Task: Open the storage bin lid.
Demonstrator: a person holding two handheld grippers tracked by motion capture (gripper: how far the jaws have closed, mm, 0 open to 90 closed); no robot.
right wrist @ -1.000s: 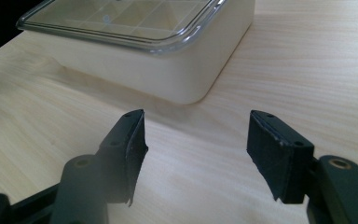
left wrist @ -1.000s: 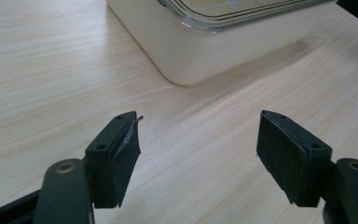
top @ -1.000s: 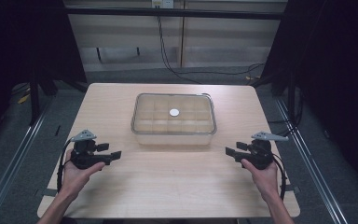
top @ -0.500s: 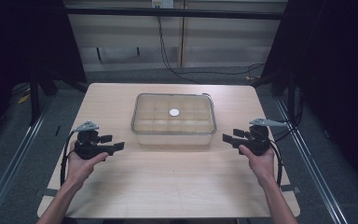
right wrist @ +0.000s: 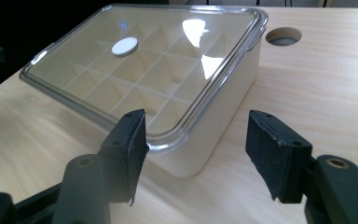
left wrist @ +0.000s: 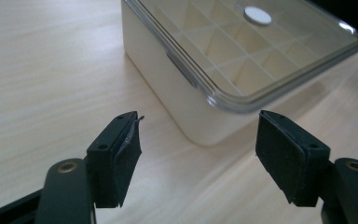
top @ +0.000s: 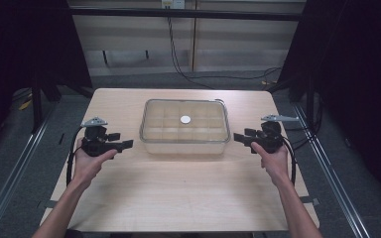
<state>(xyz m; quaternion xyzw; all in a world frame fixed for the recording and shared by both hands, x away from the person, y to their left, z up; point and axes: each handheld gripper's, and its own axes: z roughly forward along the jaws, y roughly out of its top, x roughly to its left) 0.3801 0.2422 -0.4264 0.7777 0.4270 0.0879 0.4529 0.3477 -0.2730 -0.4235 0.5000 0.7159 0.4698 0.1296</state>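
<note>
Wooden surface (top: 178, 193) carries everything. Left claw (top: 124, 145) and right claw (top: 239, 138), both spread and empty though just narrowing slightly, flank the lidded box (top: 184, 127) at its centre; nothing grasped yet, lid on, all work remains.

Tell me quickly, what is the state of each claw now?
Left claw: open, holding nothing, aimed at a near corner of the box.
Right claw: open, holding nothing, aimed at another corner.
</note>
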